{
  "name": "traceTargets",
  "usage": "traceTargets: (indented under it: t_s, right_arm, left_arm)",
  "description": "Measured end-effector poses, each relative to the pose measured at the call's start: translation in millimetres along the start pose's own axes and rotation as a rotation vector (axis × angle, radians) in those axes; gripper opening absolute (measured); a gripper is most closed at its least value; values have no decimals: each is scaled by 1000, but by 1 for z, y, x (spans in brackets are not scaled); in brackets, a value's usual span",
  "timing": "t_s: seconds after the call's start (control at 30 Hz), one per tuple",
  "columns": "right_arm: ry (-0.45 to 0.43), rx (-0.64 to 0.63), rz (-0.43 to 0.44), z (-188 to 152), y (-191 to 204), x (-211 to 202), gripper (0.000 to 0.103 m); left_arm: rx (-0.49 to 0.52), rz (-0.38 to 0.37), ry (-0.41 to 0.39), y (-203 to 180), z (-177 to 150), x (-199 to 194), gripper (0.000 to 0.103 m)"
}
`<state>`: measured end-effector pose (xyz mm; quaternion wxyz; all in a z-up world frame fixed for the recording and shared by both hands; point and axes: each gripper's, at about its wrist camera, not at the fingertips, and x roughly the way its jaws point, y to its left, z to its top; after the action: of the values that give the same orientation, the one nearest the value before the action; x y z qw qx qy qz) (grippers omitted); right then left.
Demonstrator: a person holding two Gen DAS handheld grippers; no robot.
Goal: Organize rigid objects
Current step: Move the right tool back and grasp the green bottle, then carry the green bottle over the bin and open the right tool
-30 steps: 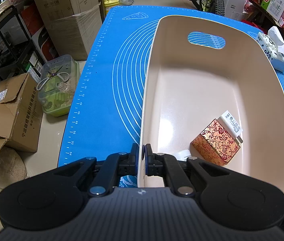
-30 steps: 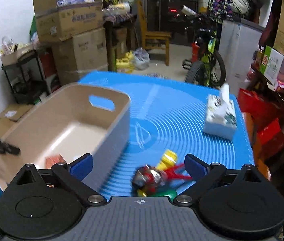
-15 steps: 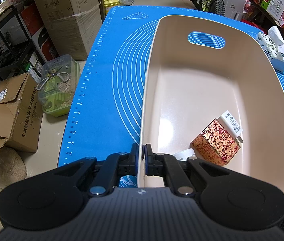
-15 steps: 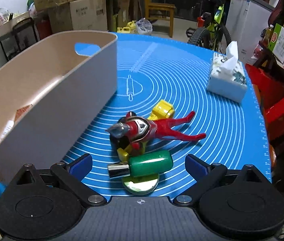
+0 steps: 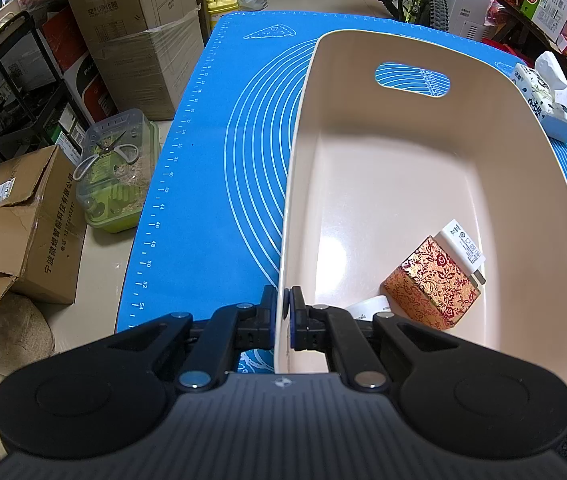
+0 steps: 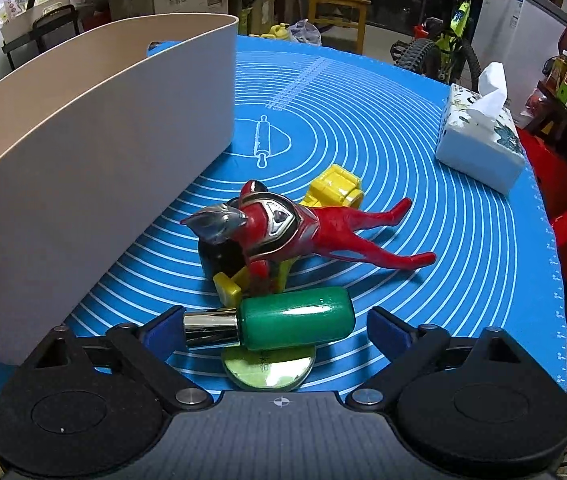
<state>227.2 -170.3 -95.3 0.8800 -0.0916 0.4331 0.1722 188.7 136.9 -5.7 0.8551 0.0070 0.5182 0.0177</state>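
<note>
Two grippers were at work: the left gripper [image 5: 282,314] had its fingers pinched narrow on the near wall of the beige bin [image 5: 539,168], steadying it on the blue mat [image 5: 211,168] that covered the bench, while the right gripper [image 6: 275,326] hovered with its fingers spread wide on either side of a green bottle [image 6: 293,318] lying flat, its shiny metal cap [image 6: 210,326] pointing toward the left finger. The bottle rested on a round reflective disc [image 6: 269,370], so a squeeze along its length could, I judged, slip off the smooth cap or drag the disc with it. Just behind the bottle lay a red toy figure [image 6: 307,228] sprawled over a yellow piece [image 6: 227,284] and a dark round object [image 6: 219,258], with a yellow block [image 6: 335,190] beyond; these crowded the far side, and any forward push would likely nudge the pile. The bin stood near on the left, so a lifted bottle could clip its tall wall if carried low. Inside the bin sat a patterned red-and-gold box [image 5: 429,286], a white charger [image 5: 463,244] and a small white item [image 5: 367,306] partly hidden by the gripper. A tissue box [image 6: 479,140] stood well apart on the far right.
</note>
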Motion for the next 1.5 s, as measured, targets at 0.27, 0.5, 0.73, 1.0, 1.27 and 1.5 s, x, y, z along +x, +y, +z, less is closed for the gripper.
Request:
traceTargets:
  t_s: [0.27,0.5,0.73,1.0,1.27,1.5]
  right_arm:
    - [-45,3,29,-6,-1,-7,80]
    - [-95,10,-9,-6,-1,-29,80]
    - [-177,0,-48,10,2,-68,79]
    - [-270,-30,-33,45,30,-97,80]
    - [-322,-95,23,84,77,-98,80]
    - [-273,-158,82,110,122,-73,79]
  left_arm:
    - [0,0,0,0,0,0,8]
    - [0,0,0,0,0,0,8]
    - [0,0,0,0,0,0,8]
    - [0,0,0,0,0,0,8]
    - [0,0,0,0,0,0,8]
    - [0,1,0,0,0,0,8]
